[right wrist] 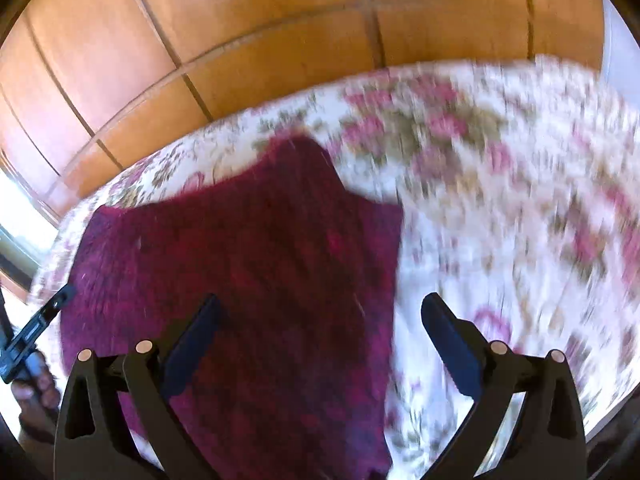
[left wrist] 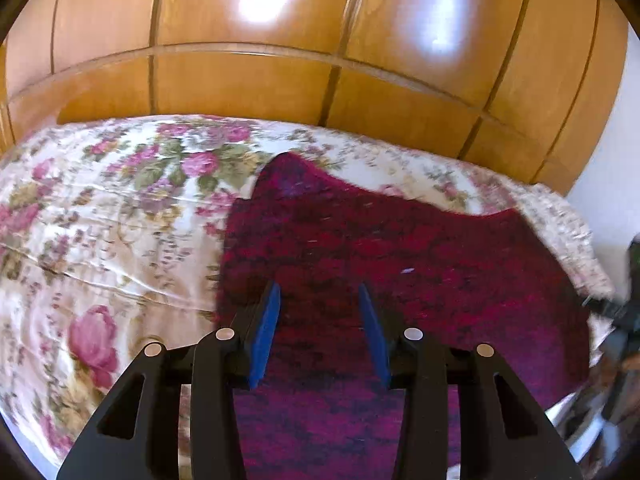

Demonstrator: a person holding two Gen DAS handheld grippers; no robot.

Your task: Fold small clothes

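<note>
Polished wooden wardrobe panels [left wrist: 248, 80] fill the background of both wrist views, with bright window glare on the upper doors. Below them lies a bed covered by a cream bedspread [left wrist: 100, 216] printed with pink roses and green leaves.

Spread flat on the bedspread is a dark magenta knitted garment [left wrist: 400, 256], fuzzy in texture, with a raised pointed corner toward the wardrobe.

From the left wrist camera, the left gripper [left wrist: 320, 300] hangs above the garment, its black arms ending in blue pads [left wrist: 266, 332]. The jaws stand partly apart with only a moderate gap, and nothing is pinched between them; the knitted fabric lies beneath both fingers, with its left edge just outside the left finger. At the far right edge of this view a dark piece of the other tool shows, blurred.

From the right wrist camera, which is smeared with motion blur, the right gripper [right wrist: 320, 312] has its jaws spread very wide and empty. The garment lies under the left finger and the gap, and its right edge runs down between the fingers, so the right finger sits over bare floral bedspread. At the lower left, a hand [right wrist: 36, 392] grips the other tool's dark handle.
</note>
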